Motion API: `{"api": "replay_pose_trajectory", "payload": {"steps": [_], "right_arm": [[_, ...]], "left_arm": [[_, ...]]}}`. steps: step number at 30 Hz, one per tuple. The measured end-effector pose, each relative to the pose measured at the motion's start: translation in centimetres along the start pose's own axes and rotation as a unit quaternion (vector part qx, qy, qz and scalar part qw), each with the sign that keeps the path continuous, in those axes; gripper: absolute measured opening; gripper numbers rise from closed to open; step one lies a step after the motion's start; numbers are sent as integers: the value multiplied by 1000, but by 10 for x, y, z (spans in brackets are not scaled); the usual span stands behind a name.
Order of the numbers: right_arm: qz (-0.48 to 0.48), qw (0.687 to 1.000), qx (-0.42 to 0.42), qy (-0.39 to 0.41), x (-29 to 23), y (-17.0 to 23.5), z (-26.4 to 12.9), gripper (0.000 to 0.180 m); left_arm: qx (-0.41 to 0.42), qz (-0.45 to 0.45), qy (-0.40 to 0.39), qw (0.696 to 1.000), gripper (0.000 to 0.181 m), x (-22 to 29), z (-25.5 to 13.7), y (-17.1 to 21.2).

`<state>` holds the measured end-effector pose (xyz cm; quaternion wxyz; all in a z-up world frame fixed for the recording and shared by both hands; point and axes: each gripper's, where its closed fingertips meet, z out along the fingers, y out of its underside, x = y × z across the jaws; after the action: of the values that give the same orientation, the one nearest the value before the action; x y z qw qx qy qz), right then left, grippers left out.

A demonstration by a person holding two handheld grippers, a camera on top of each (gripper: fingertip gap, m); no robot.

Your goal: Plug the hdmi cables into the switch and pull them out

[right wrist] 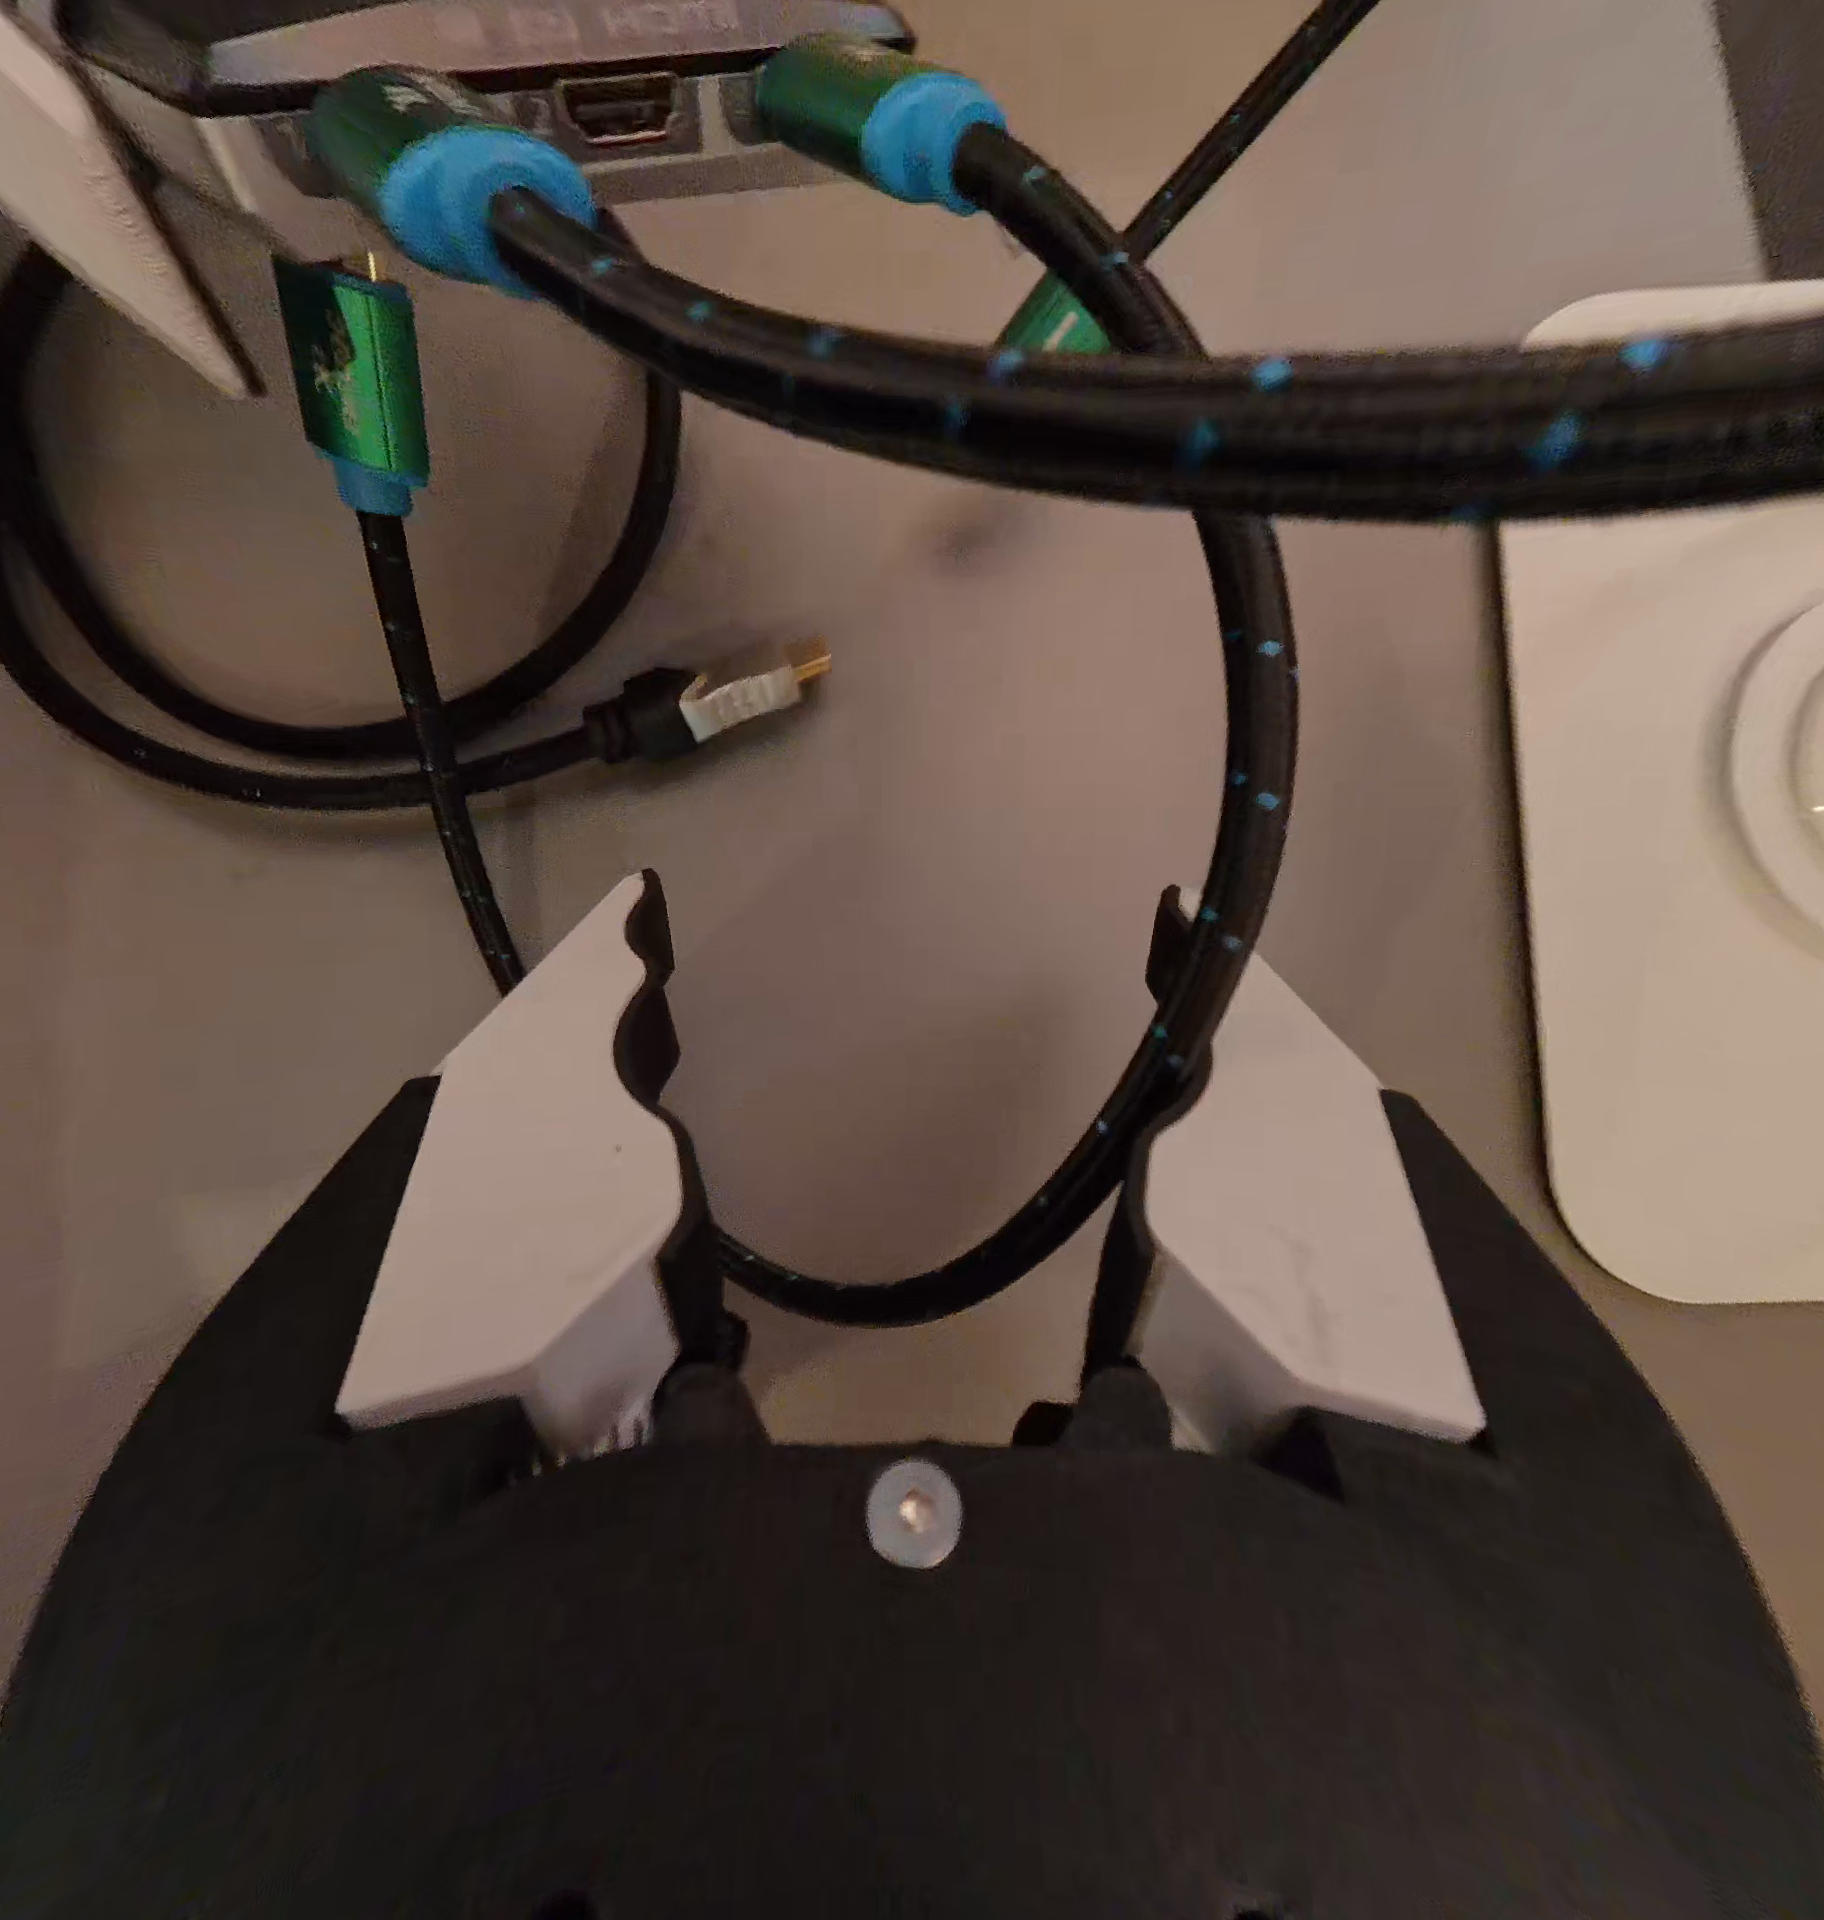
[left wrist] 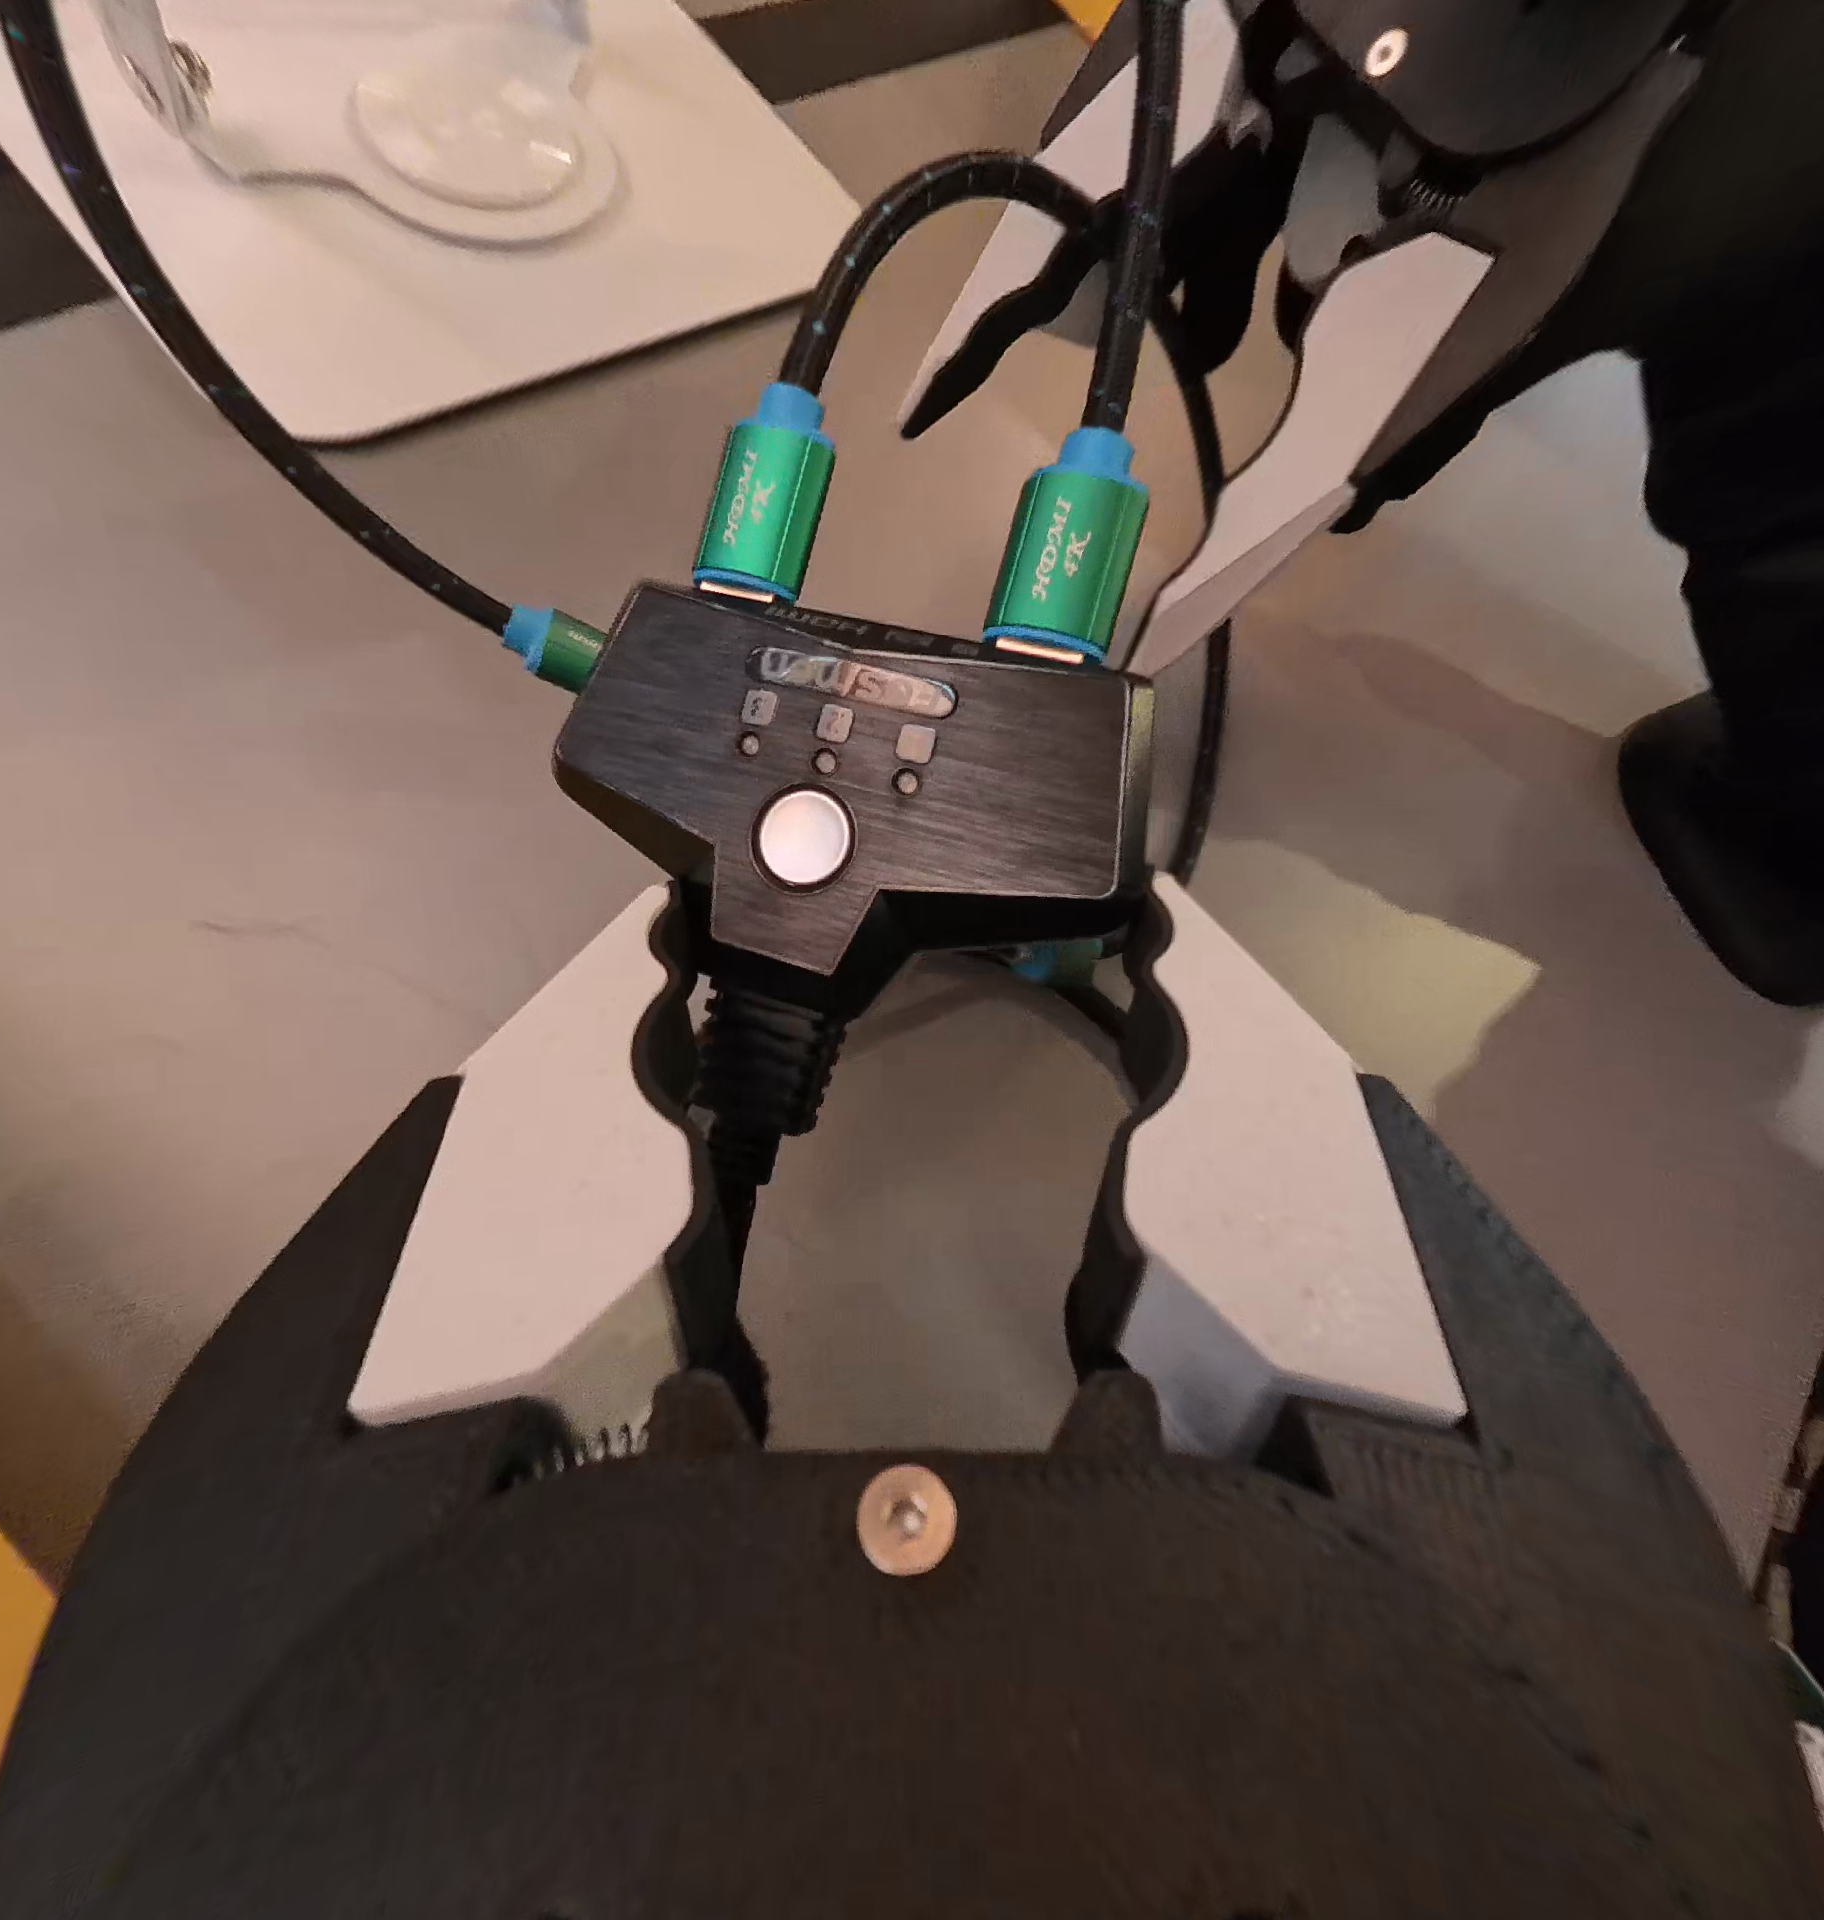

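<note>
Black housing with a silver screw fills the foreground of both wrist views. Ahead of it, the left tongs (left wrist: 913, 935) clench the narrow tail end of the switch (left wrist: 846, 769), holding it clear of the grey counter (left wrist: 212, 831). Two green plugs (left wrist: 1066, 561) sit in the far edge of the switch, and a third green plug (left wrist: 565, 649) enters its left side. The switch's middle port (right wrist: 622, 109) looks empty in the right wrist view.

The right tongs (right wrist: 908, 935) stand released, gripping nothing; a braided cable (right wrist: 1240, 790) loops across the gap between them, lying against the right finger. Beyond the left finger a loose green plug (right wrist: 352, 384) hangs free, and a white-tipped plug (right wrist: 742, 696) lies on the counter further ahead. A white pad (right wrist: 1666, 935) lies to their right.

The step in hand is probably taking hold of a plug, whether to insert or withdraw. Doing it well means first clearing the looped cable from the right tongs, gripping the plug's metal shell rather than the cable, and moving straight along the port's axis while the left tongs brace the switch.

Both plug shells and the switch face carry printed lettering and small numbered marks beside a round white button (left wrist: 804, 834).
</note>
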<state>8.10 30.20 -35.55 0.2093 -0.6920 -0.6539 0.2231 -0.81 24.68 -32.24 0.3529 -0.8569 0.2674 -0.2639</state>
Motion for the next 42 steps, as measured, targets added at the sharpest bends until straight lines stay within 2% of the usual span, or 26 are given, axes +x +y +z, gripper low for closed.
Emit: {"api": "replay_pose_trajectory", "payload": {"steps": [4, 8, 15, 18, 24, 25, 27, 34, 40, 42], "right_arm": [[-5, 999, -25, -25, -8, 12, 2, 88], [-11, 998, -43, -50, -16, 21, 3, 77], [-25, 994, -86, -57, -20, 40, -6, 74], [-54, 992, -94, -59, -25, 45, -25, 63], [-152, 983, -99, -36, -40, 33, -44, 67], [-170, 980, -97, -30, -44, 28, -44, 67], [-178, 979, -98, -6, -43, 15, -46, 58], [-184, 976, -116, 10, -51, 11, -56, 62], [-262, 962, -80, 15, -85, -26, -62, 57], [-290, 956, -40, -19, -113, -46, -60, 57]], "left_arm": [[-18, -8, 13, 1000, 80, -3, 10, 16], [-59, 21, 9, 998, 65, -8, 15, 33], [-63, 26, 25, 997, 66, -8, 14, 34], [-62, 24, 35, 997, 67, -8, 12, 36], [-54, 6, 66, 996, 67, -10, 12, 35], [-61, 9, 53, 997, 61, -16, 12, 38], [-90, 20, 25, 995, 53, -28, 13, 50], [-96, 21, 42, 994, 54, -24, 13, 55], [-89, 14, 41, 995, 53, -24, 12, 53], [-91, 10, 38, 995, 53, -24, 11, 53]]}}
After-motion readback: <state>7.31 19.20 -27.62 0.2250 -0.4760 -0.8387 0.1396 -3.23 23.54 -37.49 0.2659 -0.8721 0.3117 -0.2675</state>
